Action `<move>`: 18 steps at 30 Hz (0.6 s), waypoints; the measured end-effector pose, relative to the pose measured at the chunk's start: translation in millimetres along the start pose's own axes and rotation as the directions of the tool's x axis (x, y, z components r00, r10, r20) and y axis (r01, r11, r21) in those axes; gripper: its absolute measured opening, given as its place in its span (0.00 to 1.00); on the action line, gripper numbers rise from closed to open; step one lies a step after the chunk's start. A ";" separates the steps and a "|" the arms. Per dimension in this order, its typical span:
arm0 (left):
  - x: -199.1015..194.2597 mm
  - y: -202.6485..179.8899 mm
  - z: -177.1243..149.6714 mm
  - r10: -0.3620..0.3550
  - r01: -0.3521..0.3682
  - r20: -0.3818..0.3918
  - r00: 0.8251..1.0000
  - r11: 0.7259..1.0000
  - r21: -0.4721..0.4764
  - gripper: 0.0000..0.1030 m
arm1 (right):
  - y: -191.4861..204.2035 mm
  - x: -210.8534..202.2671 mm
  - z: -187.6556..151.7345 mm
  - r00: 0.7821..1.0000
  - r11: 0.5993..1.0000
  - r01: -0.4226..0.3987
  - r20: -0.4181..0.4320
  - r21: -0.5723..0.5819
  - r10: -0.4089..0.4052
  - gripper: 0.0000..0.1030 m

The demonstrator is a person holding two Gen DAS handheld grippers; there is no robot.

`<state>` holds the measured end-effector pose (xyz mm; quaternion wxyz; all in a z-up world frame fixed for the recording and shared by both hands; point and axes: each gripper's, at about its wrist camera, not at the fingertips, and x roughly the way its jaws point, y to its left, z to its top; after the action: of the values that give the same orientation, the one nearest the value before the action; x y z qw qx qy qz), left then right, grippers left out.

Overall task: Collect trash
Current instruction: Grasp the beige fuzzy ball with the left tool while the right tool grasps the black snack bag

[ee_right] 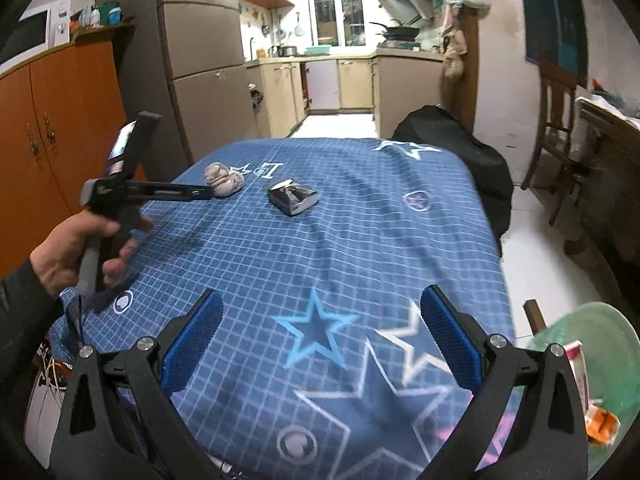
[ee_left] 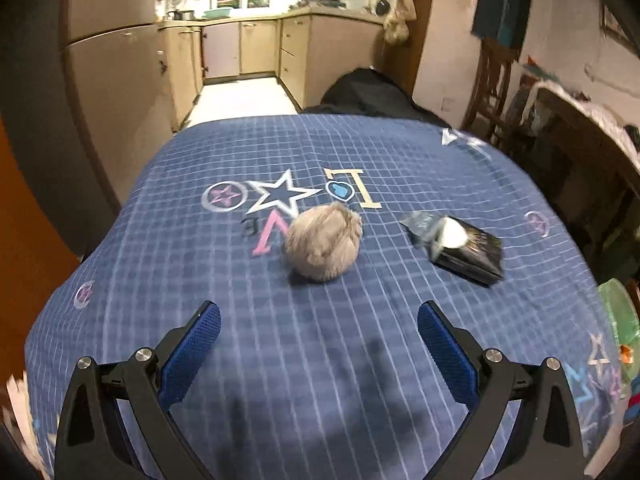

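Right here at the near edge, the right gripper (ee_right: 320, 344) hangs over the star-printed tablecloth (ee_right: 340, 248) with its blue pads spread wide and nothing between them, sitting close to the green bag (ee_right: 600, 364) off the table's right side, where a torn wrapper (ee_right: 600, 426) already lies, so that looks like the drop point for the trash. Over on the other side, the left gripper (ee_left: 319, 344) is just as wide apart and empty, aimed straight at the crumpled paper ball (ee_left: 323, 242), which rests on the cloth a little ahead of the fingertips, near the printed letters; my read is that the jaws are spread ready to straddle it. Just to the ball's right lies a dark packet with a crinkled clear wrapper (ee_left: 460, 246), apart from the ball, likely a later pick. Nothing stands between the gripper and the ball. Further back, a black bag (ee_right: 460, 148) slumps past the table's far edge, then the kitchen cabinets (ee_right: 344, 84).
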<state>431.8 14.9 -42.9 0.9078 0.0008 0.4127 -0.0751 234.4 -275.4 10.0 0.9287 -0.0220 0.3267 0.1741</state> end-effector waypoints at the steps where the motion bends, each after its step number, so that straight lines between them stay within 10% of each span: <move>1: 7.3 -3.7 3.9 0.001 -0.001 -0.006 1.000 1.000 0.011 0.95 | 1.6 5.1 2.3 1.000 1.000 -0.003 -0.007 -0.007 0.003 0.93; 8: 45.4 1.7 29.0 -0.004 0.004 -0.024 1.000 1.000 -0.015 0.94 | 9.5 45.6 26.9 0.997 0.995 -0.054 -0.063 -0.090 0.048 0.93; 13: 49.6 3.1 30.0 0.019 -0.019 -0.041 0.999 1.000 -0.014 0.45 | 14.6 88.8 57.9 0.982 0.974 -0.154 -0.137 -0.165 0.132 0.93; 18: 41.5 10.6 20.4 -0.017 0.016 -0.023 1.000 0.999 -0.044 0.44 | 24.3 148.8 88.8 0.961 0.944 -0.206 -0.238 -0.259 0.144 0.73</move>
<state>475.4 18.4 -61.2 0.9021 -0.0216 0.4248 -0.0733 387.4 -192.9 -9.9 0.8559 -0.1434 0.3979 0.2975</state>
